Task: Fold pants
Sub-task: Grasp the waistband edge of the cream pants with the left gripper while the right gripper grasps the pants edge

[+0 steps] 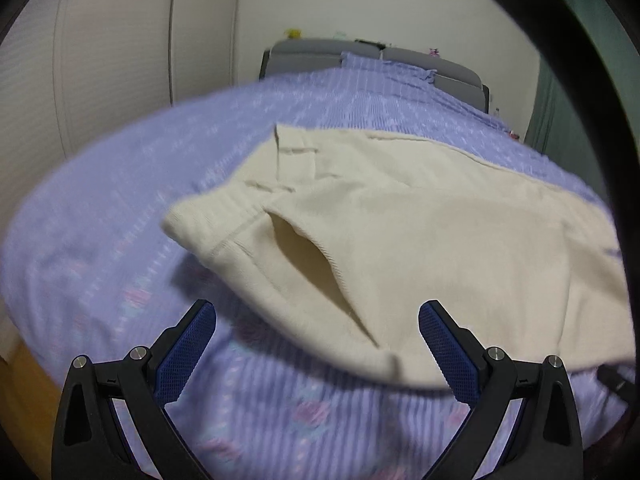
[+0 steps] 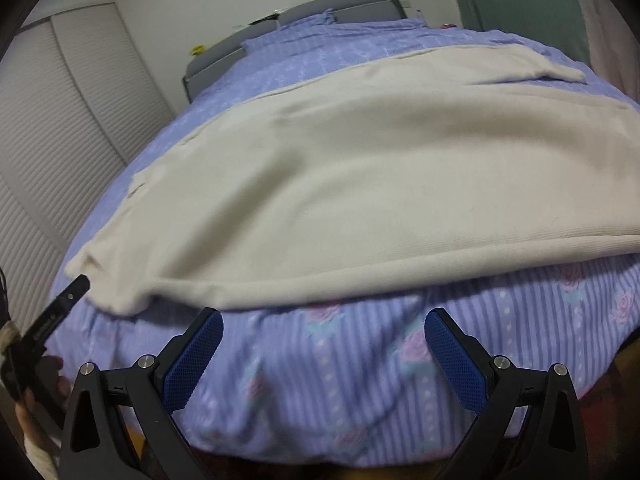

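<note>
Cream pants [image 1: 400,232] lay spread across the purple bedspread [image 1: 100,220], already doubled leg over leg we judged, at twelve o'clock from our left gripper [image 1: 316,340] and right gripper [image 2: 322,344], both spread wide and empty, the crosswise folds left to do.

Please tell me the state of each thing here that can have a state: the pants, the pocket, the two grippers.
pants: lying flat on the bedspread, legs laid together lengthwise.
pocket: gaping open.
left gripper: open, holding nothing, near the waistband end.
right gripper: open, holding nothing, just short of the long edge.
</note>
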Demonstrator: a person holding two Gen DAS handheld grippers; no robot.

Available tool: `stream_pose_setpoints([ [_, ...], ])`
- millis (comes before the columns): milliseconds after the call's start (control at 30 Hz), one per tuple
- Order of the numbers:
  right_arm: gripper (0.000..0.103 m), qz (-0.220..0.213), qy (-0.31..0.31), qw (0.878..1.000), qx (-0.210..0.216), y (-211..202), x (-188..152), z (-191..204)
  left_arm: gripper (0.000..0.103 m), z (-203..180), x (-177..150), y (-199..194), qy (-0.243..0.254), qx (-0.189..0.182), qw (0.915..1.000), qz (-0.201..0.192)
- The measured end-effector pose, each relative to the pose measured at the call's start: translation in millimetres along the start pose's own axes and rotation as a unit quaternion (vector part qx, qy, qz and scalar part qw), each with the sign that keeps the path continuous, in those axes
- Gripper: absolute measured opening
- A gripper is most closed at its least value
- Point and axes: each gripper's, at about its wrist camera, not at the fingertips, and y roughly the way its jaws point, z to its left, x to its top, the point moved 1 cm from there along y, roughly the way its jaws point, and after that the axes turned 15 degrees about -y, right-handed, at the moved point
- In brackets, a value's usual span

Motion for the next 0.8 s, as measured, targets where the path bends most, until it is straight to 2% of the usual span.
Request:
stream_pose_setpoints([
  [67,0.102,0.009,0.021,1.000,0.001,9,1,-5,0.102,0,0,12,-0.012,-0.008,0.9998,0.015],
  [133,0.102,0.010,0.033,0.999,-0.002,15,3,-6,0.094,-1,-1,24,-0.025,-0.011,0.9992,0.031],
  [167,0.102,0.007,0.032,0.999,-0.006,15,4,-4,0.084,0,-1,30,-0.036,-0.016,0.9983,0.043],
  [200,0.102,0.008,0.029,1.000,-0.008,16,5,-3,0.067,1,-1,34,-0.047,-0.022,0.9972,0.053],
  [233,0.102,0.009,0.027,1.000,-0.010,16,6,-2,0.057,2,-1,36,-0.063,-0.031,0.9955,0.064],
  [267,0.102,0.008,0.024,1.000,-0.012,16,6,-1,0.042,2,0,37,-0.070,-0.027,0.9952,0.064],
  [300,0.099,0.007,0.019,1.000,-0.017,15,6,-1,0.032,1,1,36,-0.070,-0.016,0.9958,0.057],
  [367,0.090,0.007,0.005,0.999,-0.032,15,9,-2,0.023,-1,2,29,-0.066,-0.013,0.9967,0.045],
  [433,0.081,0.003,0.004,0.999,-0.044,11,11,-8,0.018,-3,1,20,-0.054,-0.008,0.9979,0.035],
  [500,0.063,-0.005,-0.002,0.998,-0.060,8,15,-14,0.016,-7,0,12,-0.030,0.006,0.9993,0.021],
  [533,0.058,-0.008,-0.008,0.998,-0.068,7,17,-16,0.016,-8,0,10,-0.021,0.011,0.9996,0.016],
  [600,0.037,-0.010,-0.016,0.997,-0.078,3,20,-23,0.014,-10,0,7,-0.006,0.025,0.9996,0.010],
  [667,0.022,-0.007,-0.012,0.996,-0.083,1,22,-26,0.011,-12,-3,1,0.009,0.050,0.9987,-0.002],
  [700,0.017,0.001,-0.010,0.996,-0.083,-1,23,-28,0.011,-11,-3,-1,0.012,0.056,0.9984,-0.005],
  [800,0.013,0.014,-0.023,0.996,-0.090,-19,21,-22,0.010,-7,-3,-8,0.014,0.063,0.9979,-0.009],
])
